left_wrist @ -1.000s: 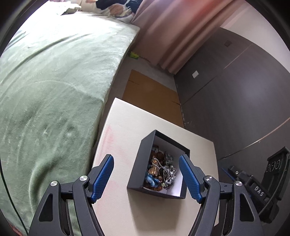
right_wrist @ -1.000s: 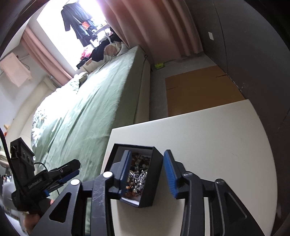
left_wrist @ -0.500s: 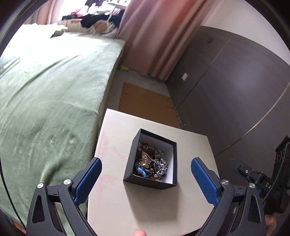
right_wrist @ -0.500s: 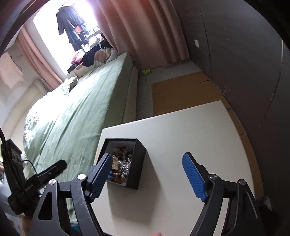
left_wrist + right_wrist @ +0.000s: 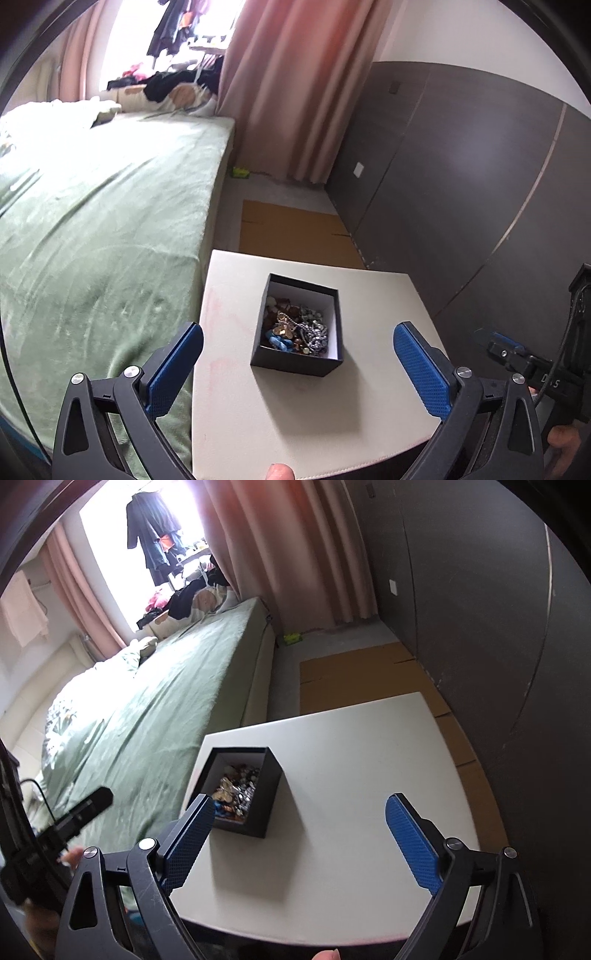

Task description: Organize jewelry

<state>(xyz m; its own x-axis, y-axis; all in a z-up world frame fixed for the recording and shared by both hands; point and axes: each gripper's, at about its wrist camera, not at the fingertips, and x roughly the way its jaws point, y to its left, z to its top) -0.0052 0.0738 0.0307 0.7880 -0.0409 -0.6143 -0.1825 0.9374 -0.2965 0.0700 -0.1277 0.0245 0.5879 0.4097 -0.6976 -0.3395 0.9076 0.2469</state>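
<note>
jewelry (image 5: 296, 331) heaped in black box (image 5: 295, 363), table's (image 5: 351, 413) left edge | left gripper (image 5: 295, 369), right gripper (image 5: 299, 840) wide apart, empty | task looks done

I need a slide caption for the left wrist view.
Open left gripper above a black box of mixed jewelry on a white table.

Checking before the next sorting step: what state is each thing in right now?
Black square cardboard box: lidless, upright on the white table.
Tangled mixed jewelry: piled inside the box.
Left gripper: open, empty.
Right gripper: open, empty.
Pink curtains: drawn aside.
</note>
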